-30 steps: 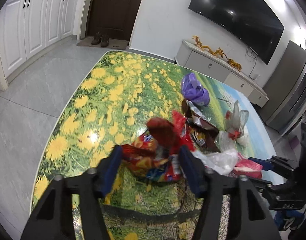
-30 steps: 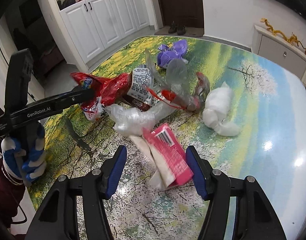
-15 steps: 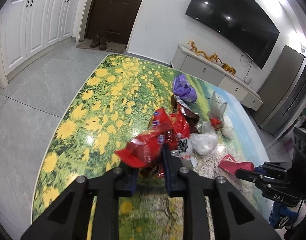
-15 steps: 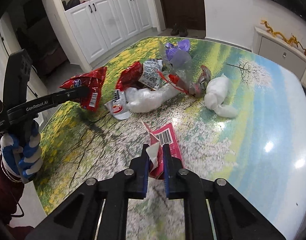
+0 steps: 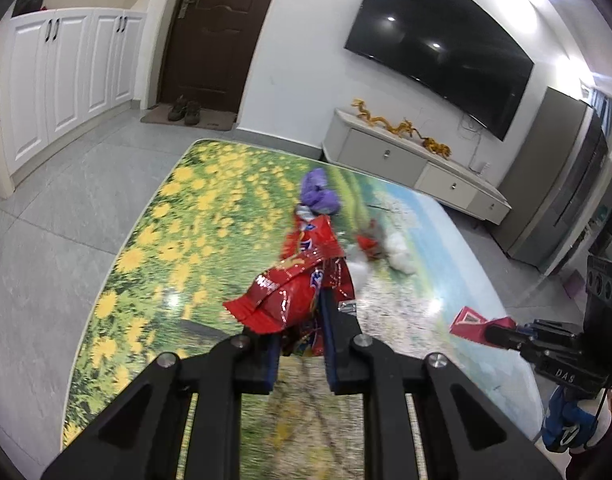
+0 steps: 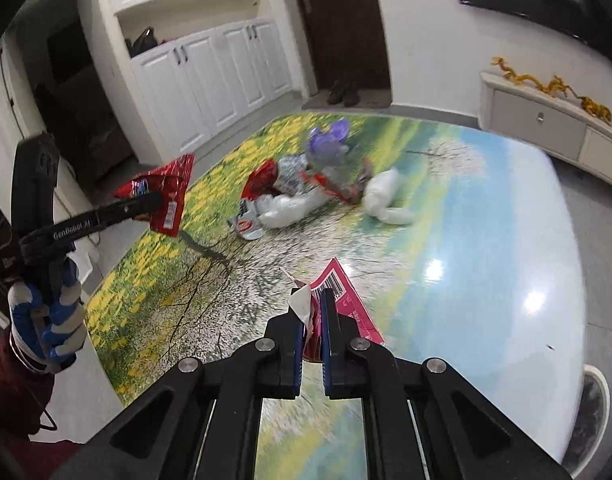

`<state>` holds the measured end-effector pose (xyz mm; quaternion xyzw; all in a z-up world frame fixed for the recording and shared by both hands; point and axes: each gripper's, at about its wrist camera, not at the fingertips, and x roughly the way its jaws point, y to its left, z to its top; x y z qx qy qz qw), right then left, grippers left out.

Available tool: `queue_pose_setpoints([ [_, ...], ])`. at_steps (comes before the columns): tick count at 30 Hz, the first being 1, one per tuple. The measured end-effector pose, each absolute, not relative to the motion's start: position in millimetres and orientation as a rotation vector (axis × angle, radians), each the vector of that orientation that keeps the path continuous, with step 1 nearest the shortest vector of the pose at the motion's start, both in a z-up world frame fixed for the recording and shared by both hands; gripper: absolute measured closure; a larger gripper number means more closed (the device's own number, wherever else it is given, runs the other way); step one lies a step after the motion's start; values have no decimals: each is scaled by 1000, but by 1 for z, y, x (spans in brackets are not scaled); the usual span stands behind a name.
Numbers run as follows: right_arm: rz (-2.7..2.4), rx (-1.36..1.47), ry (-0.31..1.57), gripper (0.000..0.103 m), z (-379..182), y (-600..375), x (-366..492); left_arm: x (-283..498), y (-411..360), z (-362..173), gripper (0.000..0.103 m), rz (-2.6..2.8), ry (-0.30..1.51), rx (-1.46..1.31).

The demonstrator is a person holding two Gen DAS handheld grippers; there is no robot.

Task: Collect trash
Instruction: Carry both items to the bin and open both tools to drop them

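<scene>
Holding trash in both tools, the person was in the middle of the pick-up step. The table (image 6: 486,240), with its big flower and sky picture, took up most of both views. A heap of trash (image 6: 306,196) lay on the far part of it: a purple bag (image 5: 318,196) at the far end, a white bag (image 6: 386,200) on the right of the heap, and a clear bag and some shiny wrappers mixed in the middle.

The left gripper (image 5: 299,344) was pressed together on a red bag (image 5: 289,300). In the right view that red bag (image 6: 165,196) hung in the air over the left edge of the table, well apart from the heap. The right gripper (image 6: 312,340) was pinched shut on a pink pack (image 6: 342,300), and a bit of white paper (image 6: 299,300) was caught in there too. The pink pack looked lifted off the table on the near side, but it was hard to be sure how high.

No bin showed in either view, so I could not tell where the trash should go. My guess was that the next move called for keeping both grips tight and carrying the two pieces to a bin or bag. After that, the heap on the far side was there to be picked up, piece by piece. The thin bags there could slip or tear, so soft, careful pinches would help.
</scene>
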<state>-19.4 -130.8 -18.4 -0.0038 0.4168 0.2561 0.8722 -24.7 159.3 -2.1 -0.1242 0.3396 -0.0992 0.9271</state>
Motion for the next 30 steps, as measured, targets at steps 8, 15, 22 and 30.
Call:
queue_pose_setpoints([
  [8, 432, 69, 779, 96, 4, -191, -41, -23, 99, 24, 88, -283, 680, -170],
  [15, 256, 166, 721, 96, 5, -276, -60, -6, 10, 41, 89, -446, 690, -97],
  [22, -23, 287, 740, 96, -27, -390, -73, 22, -131, 29, 89, -661, 752, 47],
  [30, -225, 409, 812, 90, -78, -485, -68, 42, -297, -10, 86, -854, 896, 180],
])
